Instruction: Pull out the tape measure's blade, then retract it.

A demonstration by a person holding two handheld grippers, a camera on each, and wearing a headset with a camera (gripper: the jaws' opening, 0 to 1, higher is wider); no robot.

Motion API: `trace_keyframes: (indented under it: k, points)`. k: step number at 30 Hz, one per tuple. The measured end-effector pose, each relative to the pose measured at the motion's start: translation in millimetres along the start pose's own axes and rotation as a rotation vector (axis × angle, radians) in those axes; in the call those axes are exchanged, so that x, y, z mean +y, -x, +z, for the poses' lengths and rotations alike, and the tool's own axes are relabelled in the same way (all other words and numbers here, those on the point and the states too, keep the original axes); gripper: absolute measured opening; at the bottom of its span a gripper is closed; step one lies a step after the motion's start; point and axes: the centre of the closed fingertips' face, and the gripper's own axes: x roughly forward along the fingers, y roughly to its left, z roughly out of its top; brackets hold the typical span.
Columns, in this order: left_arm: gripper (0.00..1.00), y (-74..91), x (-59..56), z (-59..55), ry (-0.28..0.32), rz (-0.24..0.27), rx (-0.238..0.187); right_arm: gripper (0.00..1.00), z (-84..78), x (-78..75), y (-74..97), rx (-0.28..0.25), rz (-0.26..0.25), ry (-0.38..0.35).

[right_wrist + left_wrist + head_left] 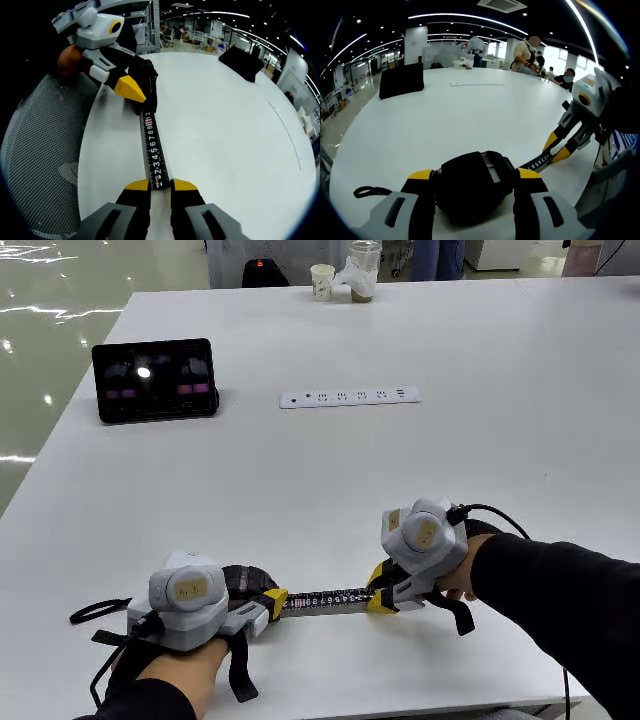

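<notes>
Two firm holds: left gripper [475, 176] clamped on the case [470, 196], right gripper [160, 186] clamped on the end of the blade [151, 142], which stretches between them along the counter [225, 130].

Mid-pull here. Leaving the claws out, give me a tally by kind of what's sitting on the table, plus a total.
tape measure: 1
tablet: 1
power strip: 1
cups at the far edge: 2, a paper cup and a clear cup
Total: 5
</notes>
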Motion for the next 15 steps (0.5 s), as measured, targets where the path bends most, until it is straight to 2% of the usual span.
trace_keyframes:
  k: [15]
  points:
    - [0.58,1.4,-1.7,-0.5,0.005,-0.002,-0.001,0.12,7.5,0.9,-5.0,-0.013,0.003,0.006]
